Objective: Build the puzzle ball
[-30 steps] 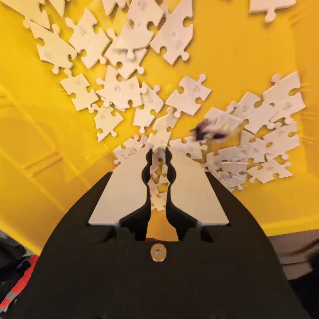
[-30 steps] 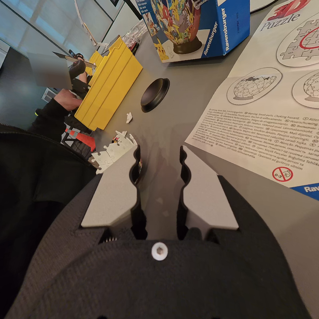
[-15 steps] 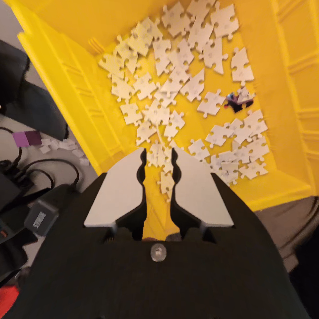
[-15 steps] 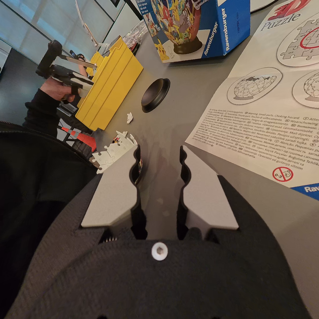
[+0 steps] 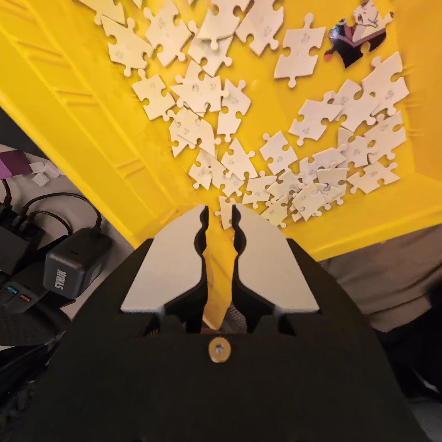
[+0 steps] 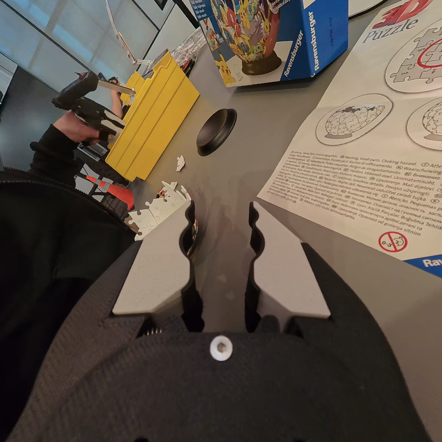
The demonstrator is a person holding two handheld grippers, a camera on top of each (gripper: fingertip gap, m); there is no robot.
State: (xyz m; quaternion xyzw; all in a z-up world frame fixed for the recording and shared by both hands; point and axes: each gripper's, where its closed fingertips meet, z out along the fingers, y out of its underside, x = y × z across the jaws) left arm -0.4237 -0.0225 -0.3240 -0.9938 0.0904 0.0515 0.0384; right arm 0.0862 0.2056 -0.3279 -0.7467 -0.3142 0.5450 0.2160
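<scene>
Grey bench (image 6: 241, 172) under the right hand-held gripper (image 6: 221, 210), parted wide and empty, with joined puzzle pieces (image 6: 155, 212) just beside its left finger. Farther off, the left hand-held gripper (image 5: 220, 209) hangs narrowly parted, gripping nothing, over the yellow bin (image 5: 79, 119) of loose white pieces (image 5: 239, 162).

Black power adapter (image 5: 71, 270), cables (image 5: 47, 203)

I think I am working in an office. The big grey table (image 6: 251, 100) has tall glass walls (image 6: 59, 43) behind it. On the table are a yellow bin (image 6: 153, 119), a puzzle box (image 6: 275, 40) and a paper sheet (image 6: 358, 153). Beside the table, down low, lie black plugs and cables (image 5: 64, 272).
</scene>
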